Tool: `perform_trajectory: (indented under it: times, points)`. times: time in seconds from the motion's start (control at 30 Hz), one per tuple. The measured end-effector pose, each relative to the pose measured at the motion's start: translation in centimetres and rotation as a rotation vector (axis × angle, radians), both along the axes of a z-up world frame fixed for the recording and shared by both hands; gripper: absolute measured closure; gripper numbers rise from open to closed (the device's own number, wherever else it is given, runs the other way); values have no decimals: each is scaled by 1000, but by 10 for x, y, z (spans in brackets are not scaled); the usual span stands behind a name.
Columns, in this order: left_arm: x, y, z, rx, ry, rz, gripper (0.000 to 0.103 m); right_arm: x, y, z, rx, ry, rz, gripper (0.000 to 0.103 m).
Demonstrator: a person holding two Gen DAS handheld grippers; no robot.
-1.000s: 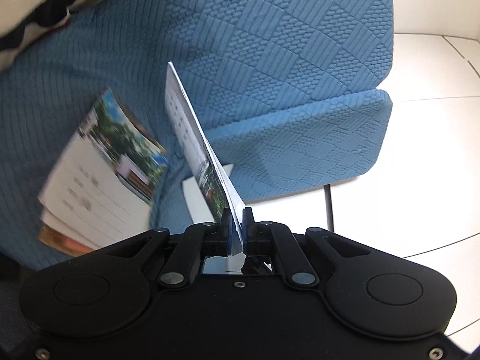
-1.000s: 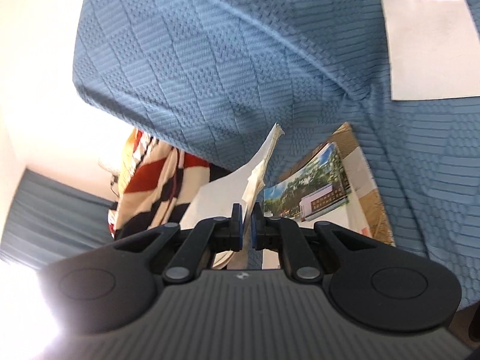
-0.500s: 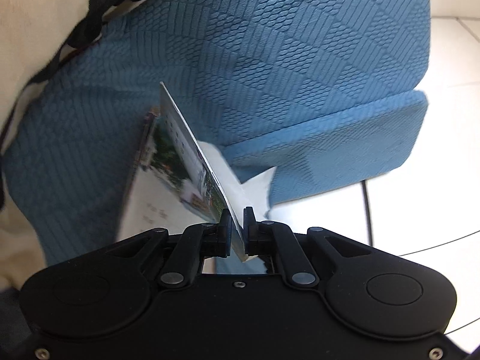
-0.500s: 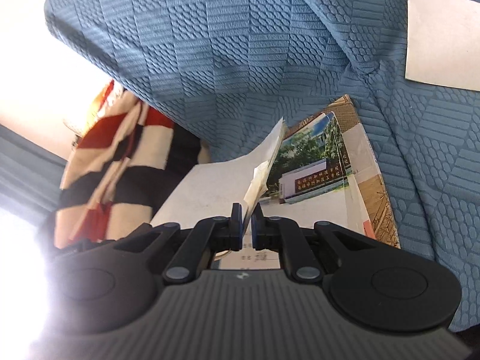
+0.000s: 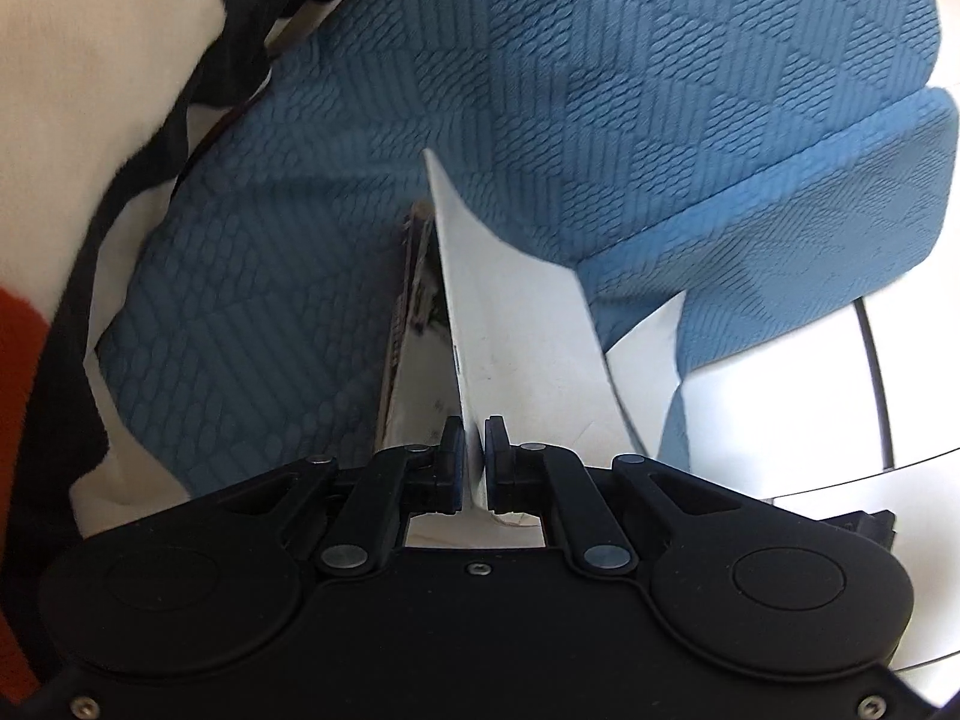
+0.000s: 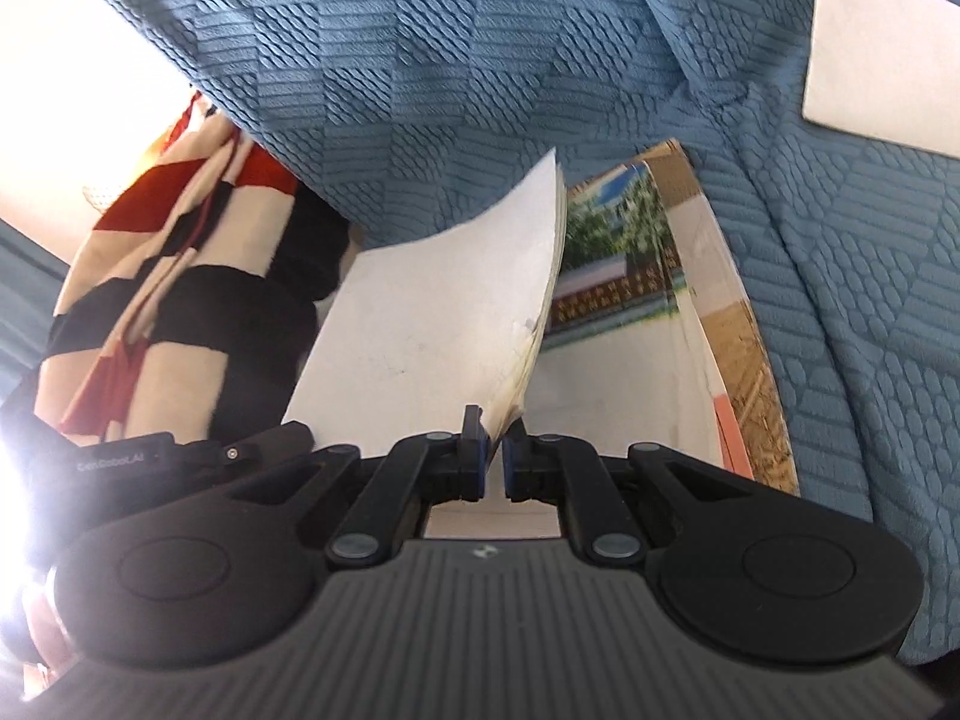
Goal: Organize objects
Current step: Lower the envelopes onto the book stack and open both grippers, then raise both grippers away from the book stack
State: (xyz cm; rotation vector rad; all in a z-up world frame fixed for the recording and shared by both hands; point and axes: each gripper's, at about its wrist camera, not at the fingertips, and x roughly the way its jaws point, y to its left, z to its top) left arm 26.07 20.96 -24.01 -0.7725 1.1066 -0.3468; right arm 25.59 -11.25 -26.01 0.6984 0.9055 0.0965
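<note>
My left gripper [image 5: 474, 450] is shut on the edge of a white card [image 5: 510, 312], held upright over the blue textured sofa [image 5: 600, 90]. A stack of printed cards [image 5: 414, 324] lies just left of it, seen edge-on. My right gripper [image 6: 493, 450] is shut on the same kind of white card [image 6: 438, 324], which curls up to the left. Under it lies the stack of photo cards [image 6: 624, 276] with a building picture on top and a brown one [image 6: 744, 360] at the bottom.
A red, black and cream checked blanket [image 6: 168, 276] lies at the left of the sofa and shows in the left wrist view [image 5: 72, 120] too. A separate white sheet [image 6: 882, 48] lies on the sofa at the upper right. White floor tiles [image 5: 810, 396] are right of the sofa edge.
Both grippers have moved closer to the card stack. The held card has swung over the stack, now showing its white back and hiding most of the picture cards.
</note>
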Motion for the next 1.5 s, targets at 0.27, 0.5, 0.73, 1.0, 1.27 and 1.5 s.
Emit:
perform_trajectory:
  times: [0.27, 0.5, 0.73, 1.0, 1.27, 1.5]
  points:
    - [-2, -18, -16, 65, 34, -51, 96, -11, -3, -8, -41, 28, -9, 94]
    - [-3, -24, -21, 100, 48, -60, 95, -8, 0, -12, -104, 60, 22, 91]
    - [-2, -23, -24, 109, 58, -70, 83, -7, 1, -11, -114, 78, 38, 87]
    - [-11, -27, -2, 194, -4, -83, 33, -12, 4, -1, -134, 115, 43, 42]
    - [-25, -24, 29, 264, -59, -23, 32, -25, -2, 32, -194, 63, 64, 35]
    - [-37, -46, 82, 342, -182, -33, 32, -35, -11, 81, -235, -51, 66, 35]
